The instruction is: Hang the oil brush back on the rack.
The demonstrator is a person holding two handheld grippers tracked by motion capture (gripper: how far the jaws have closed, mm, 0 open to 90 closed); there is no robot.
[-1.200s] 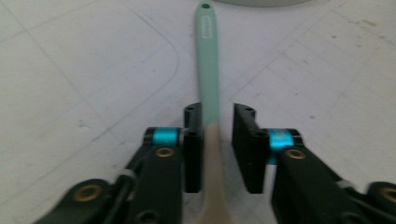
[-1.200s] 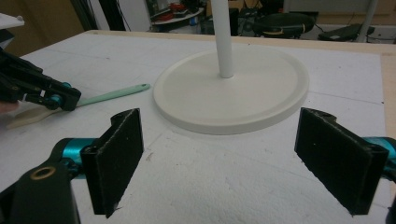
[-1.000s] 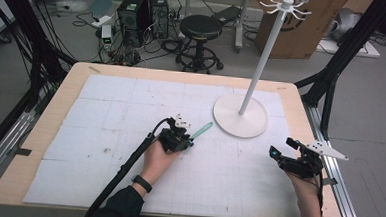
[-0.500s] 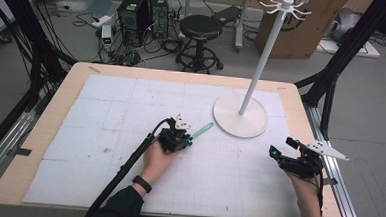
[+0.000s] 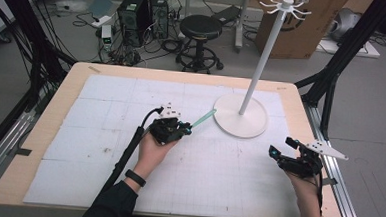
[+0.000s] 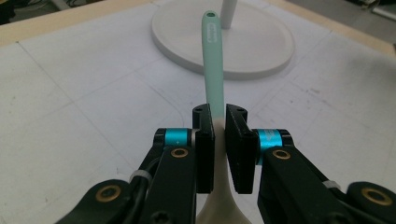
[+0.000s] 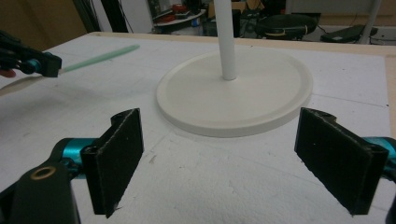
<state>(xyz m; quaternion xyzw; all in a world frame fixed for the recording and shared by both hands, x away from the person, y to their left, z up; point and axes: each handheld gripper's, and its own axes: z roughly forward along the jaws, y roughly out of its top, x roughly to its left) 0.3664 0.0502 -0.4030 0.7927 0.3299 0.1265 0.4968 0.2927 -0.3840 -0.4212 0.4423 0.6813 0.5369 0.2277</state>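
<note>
spatula [image 6: 212,70] clamped in left gripper [image 6: 219,122], blade end cut off.

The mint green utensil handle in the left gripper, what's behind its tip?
Behind the mint green utensil handle lies the round white stand base with its white pole. The handle covers a strip of that base; the left gripper hides the cream end.

My left tool [image 6: 219,140]: black body, flat black pads, cyan collars, brass-ringed screws, white zip tie, thick black cable trailing along the forearm. My right tool [image 5: 287,154]: same black build, cyan accents, grey three-cornered plate on top. Dark sleeves; black wristband on the left wrist [image 5: 132,177].
</note>
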